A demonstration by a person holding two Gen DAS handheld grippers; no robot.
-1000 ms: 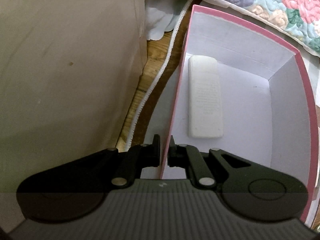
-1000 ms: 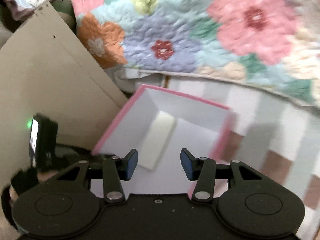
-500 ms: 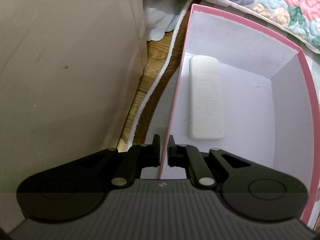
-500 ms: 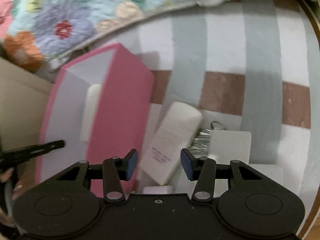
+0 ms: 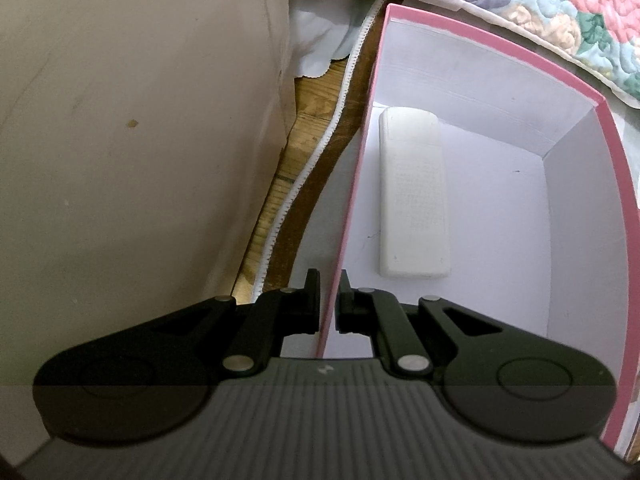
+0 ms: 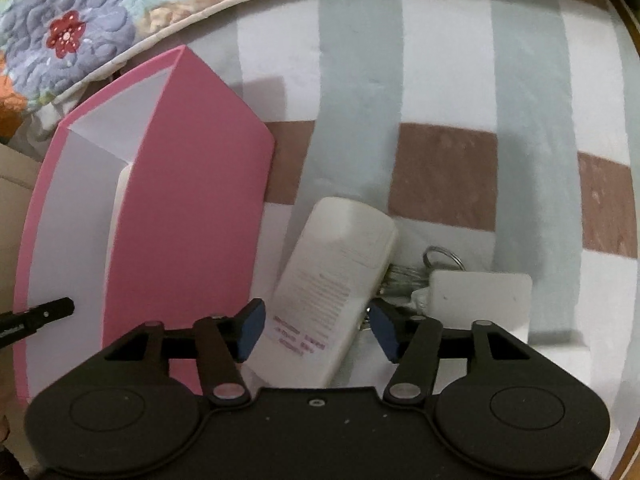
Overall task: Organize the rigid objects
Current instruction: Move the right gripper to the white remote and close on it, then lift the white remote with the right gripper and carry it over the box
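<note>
A pink box (image 5: 486,36) with a white inside holds one white flat block (image 5: 412,196) along its left wall. My left gripper (image 5: 329,304) is shut on that left wall, one finger inside and one outside. In the right wrist view the box (image 6: 188,200) stands at the left, and a left fingertip (image 6: 44,314) shows at its rim. A second white block (image 6: 336,272) with pink print lies on the striped sheet beside the box. My right gripper (image 6: 315,316) straddles its near end; the jaws are opening and the pads stand apart from it.
A key ring (image 6: 440,256) and a white card (image 6: 480,296) lie right of the second block. A floral quilt (image 6: 80,12) borders the striped sheet (image 6: 440,80) at the back. A beige panel (image 5: 140,120) and a strip of wooden floor (image 5: 316,104) lie left of the box.
My right gripper swung from over the box down to the right onto the second white block, and its jaws have widened. The left gripper has kept its hold on the box wall.
</note>
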